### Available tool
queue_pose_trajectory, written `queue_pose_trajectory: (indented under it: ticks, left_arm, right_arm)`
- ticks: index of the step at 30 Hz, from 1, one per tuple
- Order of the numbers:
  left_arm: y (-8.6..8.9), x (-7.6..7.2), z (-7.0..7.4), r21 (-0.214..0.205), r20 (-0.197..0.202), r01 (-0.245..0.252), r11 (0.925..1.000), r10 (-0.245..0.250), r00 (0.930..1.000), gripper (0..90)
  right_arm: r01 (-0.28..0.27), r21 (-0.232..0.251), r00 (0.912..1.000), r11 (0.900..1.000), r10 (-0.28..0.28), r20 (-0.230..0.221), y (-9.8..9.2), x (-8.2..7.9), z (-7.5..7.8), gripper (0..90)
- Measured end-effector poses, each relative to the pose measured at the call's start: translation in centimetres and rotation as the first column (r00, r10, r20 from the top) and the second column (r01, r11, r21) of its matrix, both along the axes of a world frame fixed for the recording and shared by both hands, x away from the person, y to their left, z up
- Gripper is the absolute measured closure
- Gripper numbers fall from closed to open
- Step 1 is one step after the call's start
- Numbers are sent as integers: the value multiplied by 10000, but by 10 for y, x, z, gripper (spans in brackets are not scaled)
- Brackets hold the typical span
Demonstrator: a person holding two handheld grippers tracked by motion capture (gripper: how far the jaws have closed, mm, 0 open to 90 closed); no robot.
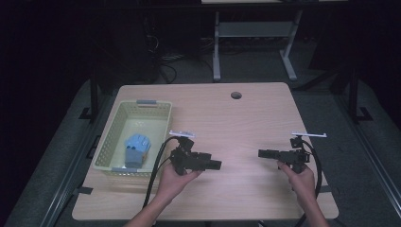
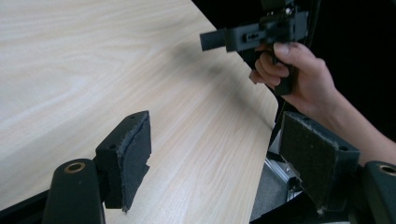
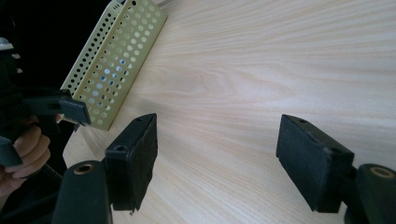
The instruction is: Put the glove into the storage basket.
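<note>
Between the left claw (image 1: 218, 164) and right claw (image 1: 261, 153), bare counter (image 1: 236, 127); both spread, empty. Job looks finished: blue toy (image 1: 136, 147) rests in the basket (image 1: 111, 137) left of them.

The worktop (image 1: 246, 118) is pale wood-grain laminate, smooth with a soft sheen under the light. The basket (image 1: 108, 142) looks like perforated plastic, pale yellow-green and matt, with grey plastic clips on its rim; the blue thing (image 1: 137, 147) inside looks like smooth plastic. The left gripper (image 2: 219, 154) and right gripper (image 3: 219, 154) are matt black plastic, their jaws faced with rough, fuzzy black padding, frayed at the edges.
</note>
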State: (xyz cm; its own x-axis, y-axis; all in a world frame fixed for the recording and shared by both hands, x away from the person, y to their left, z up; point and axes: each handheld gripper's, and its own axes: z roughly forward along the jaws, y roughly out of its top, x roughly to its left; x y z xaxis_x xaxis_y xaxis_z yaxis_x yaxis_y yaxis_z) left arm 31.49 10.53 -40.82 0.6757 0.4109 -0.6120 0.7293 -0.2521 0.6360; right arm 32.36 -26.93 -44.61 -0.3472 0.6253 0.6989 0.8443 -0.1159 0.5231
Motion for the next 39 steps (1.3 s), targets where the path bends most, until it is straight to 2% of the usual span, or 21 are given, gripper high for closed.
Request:
queue_pose_trajectory:
  ticks: [8, 19, 23, 30, 36, 39]
  left_arm:
    - [-7, -7, -14, -53, -64, 206, 9998, -206, 9998, 252]
    - [-9, -24, -34, -18, -59, 450, 9990, -450, 9990, 251]
    - [-7, -30, -41, -7, 84, 365, 9993, -365, 9993, 252]
    - [-3, -37, -48, 9, 98, 431, 9991, -431, 9990, 251]
    - [2, -44, -51, -119, 359, 307, 9995, -302, 9989, 250]
    - [2, -47, -51, 7, 519, 385, 9993, -385, 9979, 250]
  right_arm:
    - [42, 4, 10000, 10000, -42, -83, -9, -7, -6, 284]
    - [5, 47, 10000, 10000, -5, 65, -18, -18, -13, 283]
    - [-11, -27, 9999, 10000, 12, 149, -19, -23, -13, 283]
    - [30, 11, 9996, 10000, -31, 295, -20, -29, -16, 282]
    - [-10, 273, 9991, 9996, -1, 418, -20, -36, -15, 278]
    - [-75, 336, 9987, 9994, 58, 498, -20, -41, -16, 272]
